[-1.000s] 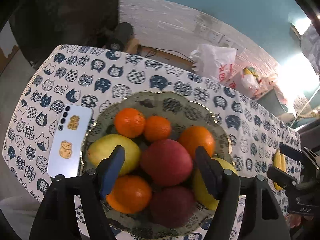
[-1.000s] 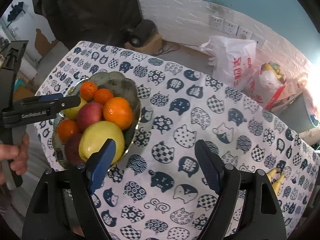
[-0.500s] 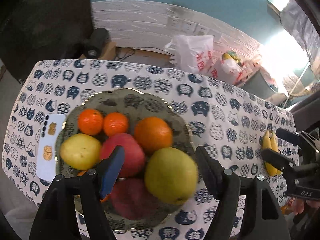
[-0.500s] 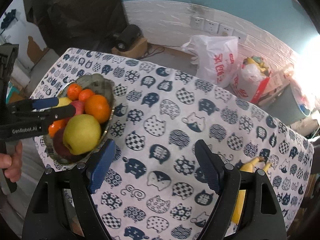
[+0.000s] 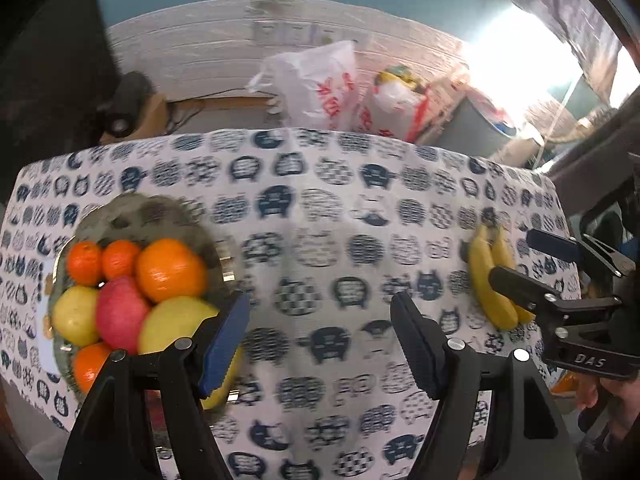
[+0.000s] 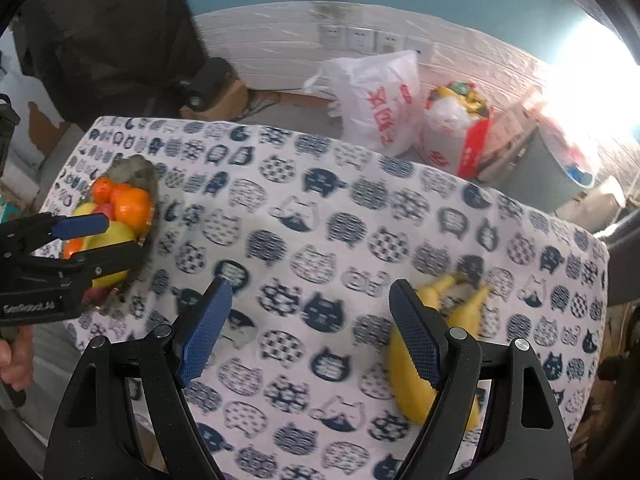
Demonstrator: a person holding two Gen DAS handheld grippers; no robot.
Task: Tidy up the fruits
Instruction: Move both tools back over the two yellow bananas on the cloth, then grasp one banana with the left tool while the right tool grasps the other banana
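A glass bowl (image 5: 132,212) at the table's left holds oranges (image 5: 170,266), a red apple (image 5: 118,314) and yellow-green fruit (image 5: 172,322); it also shows in the right wrist view (image 6: 136,176). A bunch of bananas (image 5: 490,284) lies on the cat-print cloth at the right, seen in the right wrist view (image 6: 412,364) just behind my right fingertip. My left gripper (image 5: 320,340) is open and empty, just right of the bowl. My right gripper (image 6: 310,332) is open and empty, above the cloth left of the bananas.
A phone (image 5: 44,312) lies left of the bowl. Plastic bags (image 6: 376,96) and boxes stand on the floor behind the table. The table's far edge (image 5: 320,132) runs in front of a white wall. Bare cloth (image 6: 320,232) lies between bowl and bananas.
Both grippers have swung to the right. The bowl has slid to the left of both views and the bananas have come closer to the right gripper.
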